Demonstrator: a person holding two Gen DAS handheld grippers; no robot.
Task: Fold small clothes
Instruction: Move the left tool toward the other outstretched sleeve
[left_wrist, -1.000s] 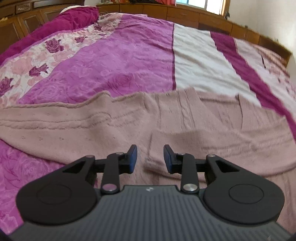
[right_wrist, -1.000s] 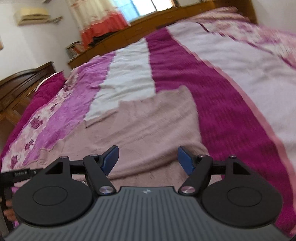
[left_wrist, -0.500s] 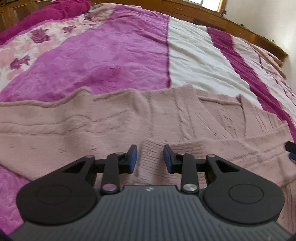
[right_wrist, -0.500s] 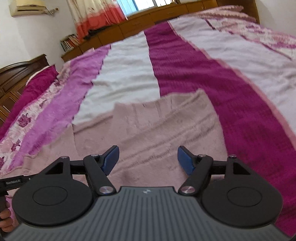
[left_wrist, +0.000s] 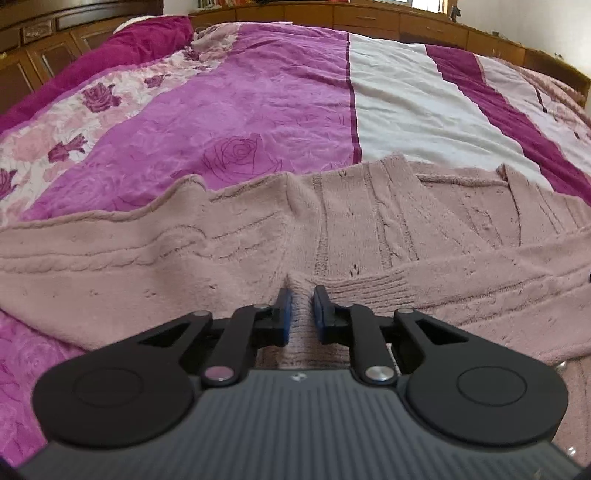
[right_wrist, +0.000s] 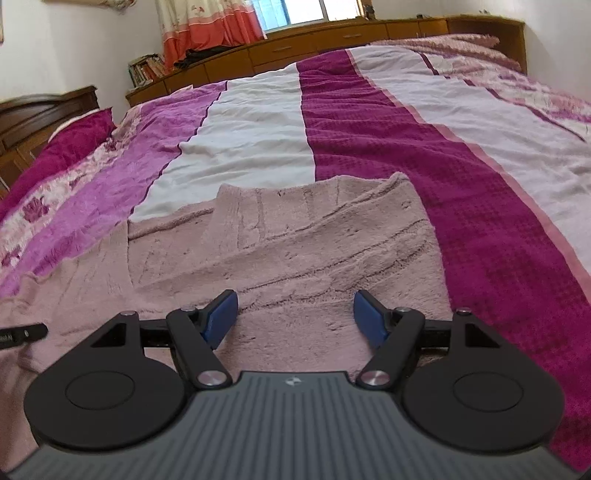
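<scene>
A dusty-pink knitted sweater (left_wrist: 369, 236) lies spread flat across the bed, with one sleeve folded over its body. My left gripper (left_wrist: 302, 295) sits low on the ribbed cuff of that sleeve. Its jaws are closing, and a raised pinch of the knit fills the narrow gap between the blue pads. In the right wrist view the same sweater (right_wrist: 295, 251) lies under my right gripper (right_wrist: 295, 306). That gripper stands wide open just above the fabric, with nothing caught between its pads. A black part of the left gripper (right_wrist: 22, 334) shows at the left edge.
The bedspread (left_wrist: 258, 110) has purple, white and magenta stripes and stretches far beyond the sweater. A magenta pillow (left_wrist: 147, 40) lies at the head. Wooden cabinets (right_wrist: 332, 37) line the far side, under a window with an orange curtain (right_wrist: 210, 33).
The left jaws have narrowed onto the sleeve cuff and the gripper has sunk closer to the sweater. The right gripper has come down and swung over the sweater, still equally wide.
</scene>
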